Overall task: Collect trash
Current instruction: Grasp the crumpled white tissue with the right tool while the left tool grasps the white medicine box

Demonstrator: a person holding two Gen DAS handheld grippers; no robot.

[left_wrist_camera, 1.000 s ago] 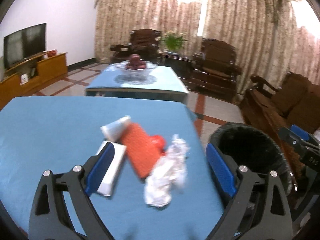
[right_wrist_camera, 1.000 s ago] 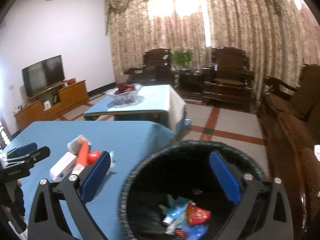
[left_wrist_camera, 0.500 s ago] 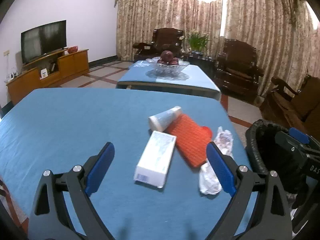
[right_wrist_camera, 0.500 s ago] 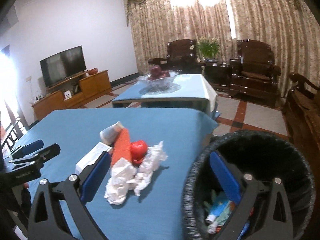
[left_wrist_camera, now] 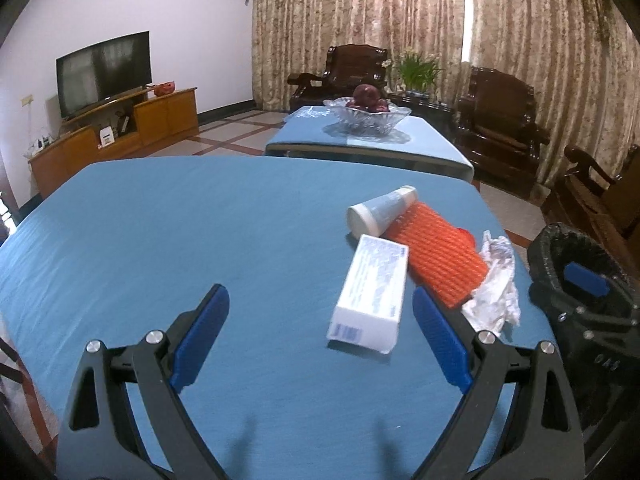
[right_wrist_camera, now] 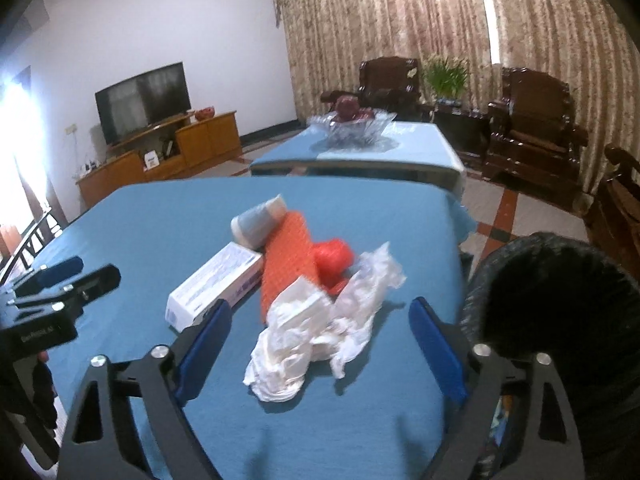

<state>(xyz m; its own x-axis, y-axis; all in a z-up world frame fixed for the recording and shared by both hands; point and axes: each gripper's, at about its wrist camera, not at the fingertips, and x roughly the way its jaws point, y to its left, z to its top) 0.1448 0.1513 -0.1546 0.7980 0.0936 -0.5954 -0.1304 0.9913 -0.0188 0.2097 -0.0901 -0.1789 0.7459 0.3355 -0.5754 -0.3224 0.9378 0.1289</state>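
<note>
Trash lies on the blue table (left_wrist_camera: 160, 240): a white carton (left_wrist_camera: 370, 294) (right_wrist_camera: 214, 284), an orange mesh sleeve (left_wrist_camera: 438, 258) (right_wrist_camera: 286, 256), a grey-white tube (left_wrist_camera: 382, 210) (right_wrist_camera: 260, 220), a red ball (right_wrist_camera: 332, 258) and crumpled white plastic (left_wrist_camera: 496, 284) (right_wrist_camera: 320, 328). The black bin (right_wrist_camera: 560, 304) (left_wrist_camera: 576, 256) stands off the table's right edge. My left gripper (left_wrist_camera: 320, 344) is open and empty, just short of the carton. My right gripper (right_wrist_camera: 320, 344) is open and empty, with the crumpled plastic between its fingers.
A second blue table with a glass fruit bowl (left_wrist_camera: 366, 118) stands behind. Dark wooden armchairs (left_wrist_camera: 500, 128) line the curtained wall. A TV (left_wrist_camera: 104, 70) sits on a wooden cabinet at the left. Tiled floor lies between the tables.
Both grippers have swung left, away from the bin and over the table. The right gripper now faces the crumpled plastic instead of the bin's inside. The left has backed off the trash.
</note>
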